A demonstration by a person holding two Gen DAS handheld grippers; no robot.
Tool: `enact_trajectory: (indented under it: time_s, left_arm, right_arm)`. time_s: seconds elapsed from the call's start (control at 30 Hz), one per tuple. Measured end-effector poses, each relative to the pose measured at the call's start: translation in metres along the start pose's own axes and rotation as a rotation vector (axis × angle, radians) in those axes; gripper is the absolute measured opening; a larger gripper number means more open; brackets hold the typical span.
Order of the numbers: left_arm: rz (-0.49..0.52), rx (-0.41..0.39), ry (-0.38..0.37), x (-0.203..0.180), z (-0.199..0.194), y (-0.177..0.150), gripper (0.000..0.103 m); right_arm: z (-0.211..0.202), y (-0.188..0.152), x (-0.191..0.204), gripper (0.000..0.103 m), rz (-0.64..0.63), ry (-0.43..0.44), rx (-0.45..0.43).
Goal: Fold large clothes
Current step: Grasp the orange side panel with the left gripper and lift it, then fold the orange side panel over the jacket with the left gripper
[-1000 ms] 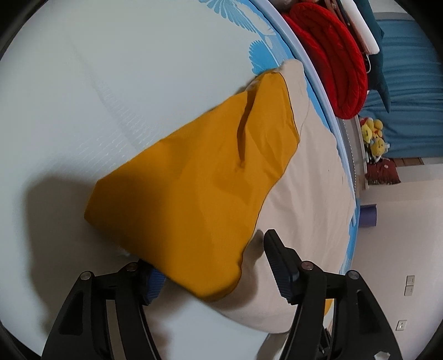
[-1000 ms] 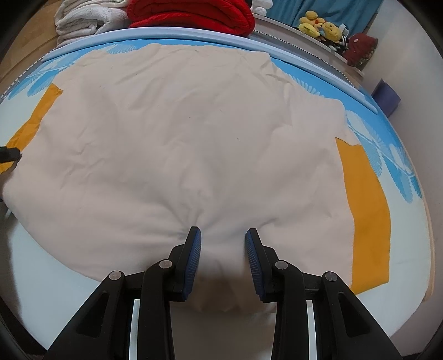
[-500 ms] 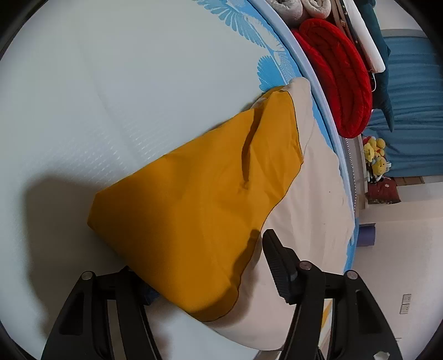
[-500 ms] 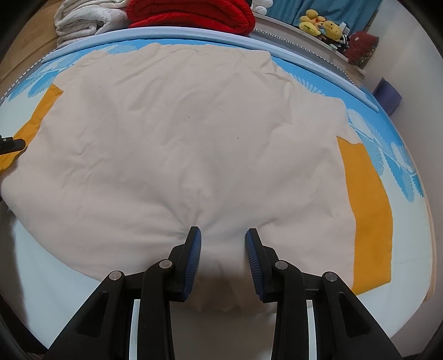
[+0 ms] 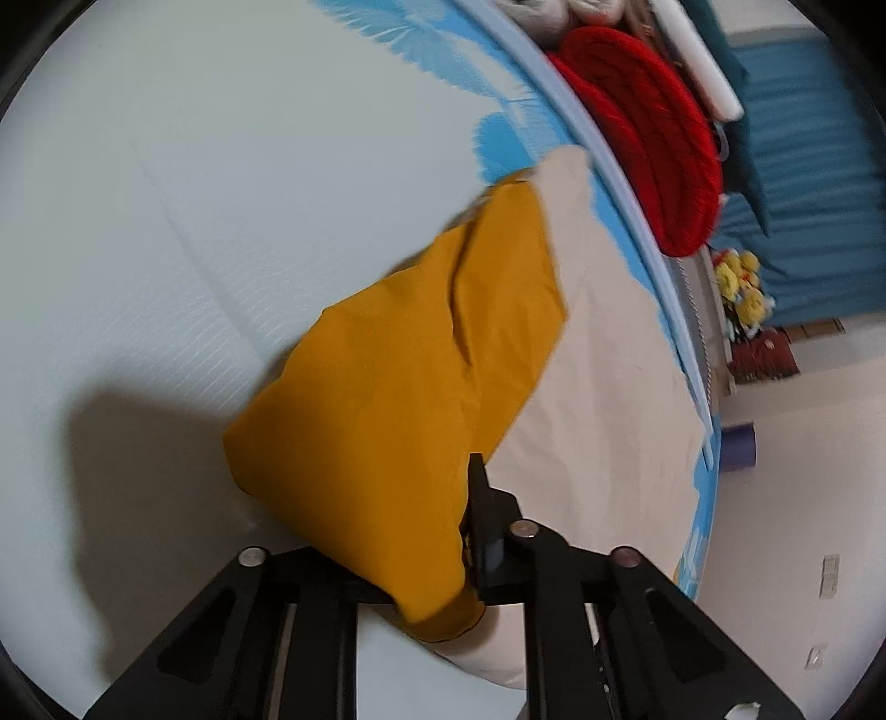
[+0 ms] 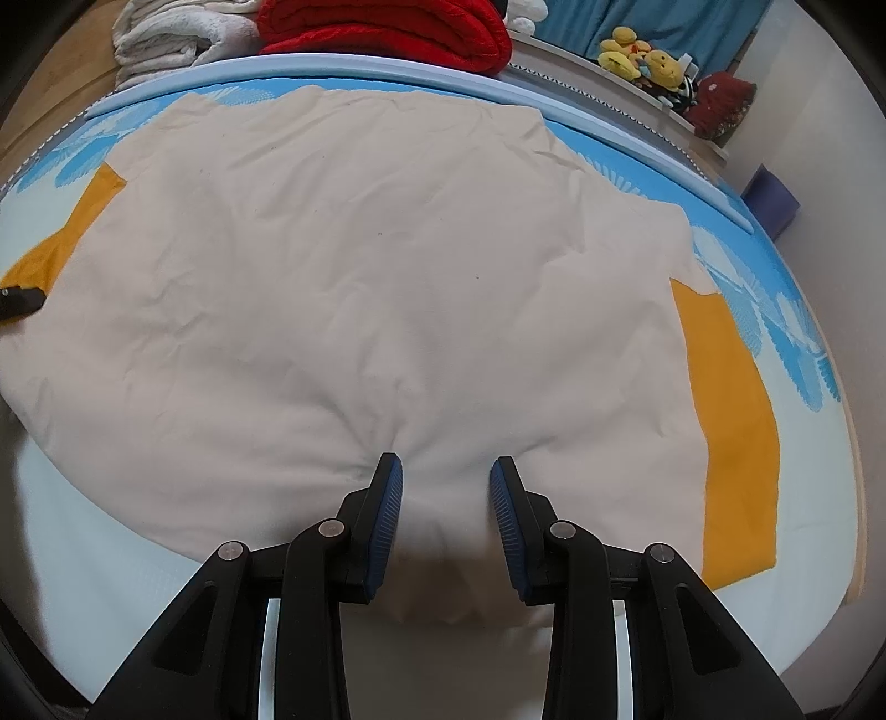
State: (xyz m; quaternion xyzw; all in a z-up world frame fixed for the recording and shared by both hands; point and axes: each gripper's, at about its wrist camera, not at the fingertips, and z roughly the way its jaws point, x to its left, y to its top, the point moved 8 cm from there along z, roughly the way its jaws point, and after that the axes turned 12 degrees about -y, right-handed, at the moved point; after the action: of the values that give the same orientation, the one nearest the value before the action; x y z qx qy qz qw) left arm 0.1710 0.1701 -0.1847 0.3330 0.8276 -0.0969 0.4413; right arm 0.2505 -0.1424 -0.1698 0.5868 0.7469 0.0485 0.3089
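A large cream garment (image 6: 387,277) with orange sleeves lies spread on the bed. My right gripper (image 6: 444,471) stands at the garment's near hem, its blue pads (image 6: 387,498) pinching a puckered bunch of cream cloth. In the left wrist view the left orange sleeve (image 5: 398,376) is bunched up beside the cream body (image 5: 598,387). My left gripper (image 5: 421,526) is closing on this sleeve: one finger (image 5: 482,498) presses its side, the other is hidden under the cloth. The other orange sleeve (image 6: 731,432) lies flat at the right.
The white and blue leaf-patterned mattress (image 5: 194,194) extends to the left. Along the far edge sit a red blanket (image 6: 387,27), white towels (image 6: 166,39) and plush toys (image 6: 642,55). A purple box (image 6: 772,199) stands on the floor by the wall.
The left jaws have come together on the orange sleeve, which has bunched and drawn in toward the gripper. The right gripper and the cream cloth in it look the same.
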Motion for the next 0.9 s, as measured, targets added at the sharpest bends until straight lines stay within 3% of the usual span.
enact_trajectory:
  time_s: [0.17,0.23,0.37,0.5,0.6,0.73,0.9]
  left_arm:
    - [0.104,-0.018,-0.054,-0.028,-0.024,0.004,0.010]
    - [0.155,-0.035,-0.043,-0.038,-0.042,0.005,0.010]
    - [0.169,-0.072,0.019,-0.036,-0.084,0.019,0.010]
    - [0.287,-0.110,0.142,-0.038,-0.122,0.030,0.010]
    - [0.382,-0.127,0.193,-0.050,-0.130,0.027,0.010]
    - [0.538,-0.142,0.222,-0.090,-0.117,0.010,0.010]
    - [0.725,-0.125,0.170,-0.163,-0.084,-0.025,0.010]
  right_arm:
    - [0.000,0.002,-0.002,0.035,0.029,0.011,0.020]
    - [-0.002,0.002,-0.001,0.035,0.073,0.042,0.049]
    - [-0.018,0.000,0.020,0.035,0.062,0.136,0.075]
    - [-0.045,-0.007,0.054,0.035,-0.061,0.242,0.068]
    - [-0.064,-0.006,0.053,0.035,-0.090,0.243,0.030]
    - [-0.094,0.025,0.005,0.035,-0.017,0.239,-0.069]
    - [-0.138,0.079,-0.097,0.041,0.080,0.187,-0.254]
